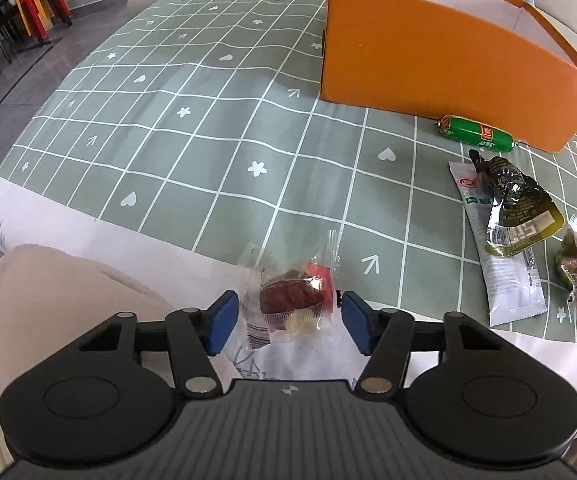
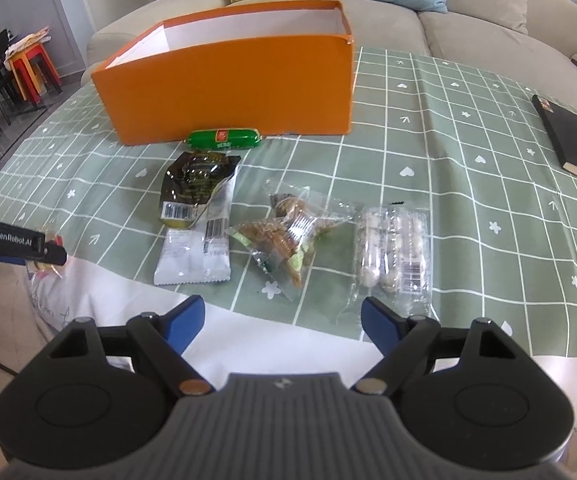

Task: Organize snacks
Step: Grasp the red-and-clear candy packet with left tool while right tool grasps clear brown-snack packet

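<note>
An open orange box (image 2: 228, 88) stands at the back of the green checked tablecloth (image 2: 448, 200); it also shows in the left wrist view (image 1: 428, 64). My left gripper (image 1: 290, 316) is open, its blue pads either side of a clear packet with a dark red snack (image 1: 292, 300) at the table's near edge. My right gripper (image 2: 282, 320) is open and empty, short of the snacks. In front of the box lie a green sausage (image 2: 224, 139), a dark pouch (image 2: 196, 184) on a white packet (image 2: 196, 256), clear packets of brown snacks (image 2: 284, 232) and a packet of pale round sweets (image 2: 392, 248).
A black book (image 2: 572, 140) lies at the table's right edge. A beige sofa (image 2: 468, 28) with yellow and blue cushions runs behind the table. Chairs and coloured stools (image 2: 28, 68) stand far left. The left gripper's arm (image 2: 12, 240) shows at the left edge of the right wrist view.
</note>
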`<act>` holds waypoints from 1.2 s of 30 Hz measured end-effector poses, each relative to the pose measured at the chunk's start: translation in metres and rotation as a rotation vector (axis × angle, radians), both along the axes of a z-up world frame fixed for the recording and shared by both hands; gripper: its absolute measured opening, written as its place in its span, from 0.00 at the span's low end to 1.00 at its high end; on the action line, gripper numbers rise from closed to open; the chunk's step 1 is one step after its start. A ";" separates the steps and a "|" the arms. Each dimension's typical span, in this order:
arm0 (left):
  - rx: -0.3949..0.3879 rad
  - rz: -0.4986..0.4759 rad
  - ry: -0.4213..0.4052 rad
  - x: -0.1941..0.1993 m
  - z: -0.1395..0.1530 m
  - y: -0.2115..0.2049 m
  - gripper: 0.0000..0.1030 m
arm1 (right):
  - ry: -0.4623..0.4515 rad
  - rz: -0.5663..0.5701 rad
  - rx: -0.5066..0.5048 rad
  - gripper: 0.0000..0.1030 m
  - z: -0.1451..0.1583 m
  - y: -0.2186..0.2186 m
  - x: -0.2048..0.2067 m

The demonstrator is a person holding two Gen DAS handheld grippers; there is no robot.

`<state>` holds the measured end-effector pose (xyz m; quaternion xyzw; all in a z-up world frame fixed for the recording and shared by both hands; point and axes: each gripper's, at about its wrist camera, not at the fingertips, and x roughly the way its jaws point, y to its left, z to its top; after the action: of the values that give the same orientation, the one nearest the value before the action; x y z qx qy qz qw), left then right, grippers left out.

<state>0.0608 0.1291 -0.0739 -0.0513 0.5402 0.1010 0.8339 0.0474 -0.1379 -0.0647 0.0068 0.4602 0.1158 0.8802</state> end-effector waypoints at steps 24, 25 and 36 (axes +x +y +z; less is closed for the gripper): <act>-0.095 -0.204 -0.155 0.007 0.008 -0.040 0.44 | -0.038 -0.160 0.152 0.59 -0.003 -0.010 0.047; -0.092 -0.213 -0.150 0.008 0.007 -0.043 0.44 | -0.030 -0.169 0.157 0.58 -0.005 -0.010 0.050; -0.114 -0.216 -0.125 0.017 -0.003 -0.045 0.52 | 0.037 -0.173 0.172 0.51 -0.024 -0.006 0.068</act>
<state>0.0774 0.0842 -0.0772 -0.0462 0.4946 -0.0235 0.8676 0.1150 -0.1443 -0.0890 0.1239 0.4623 0.0783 0.8745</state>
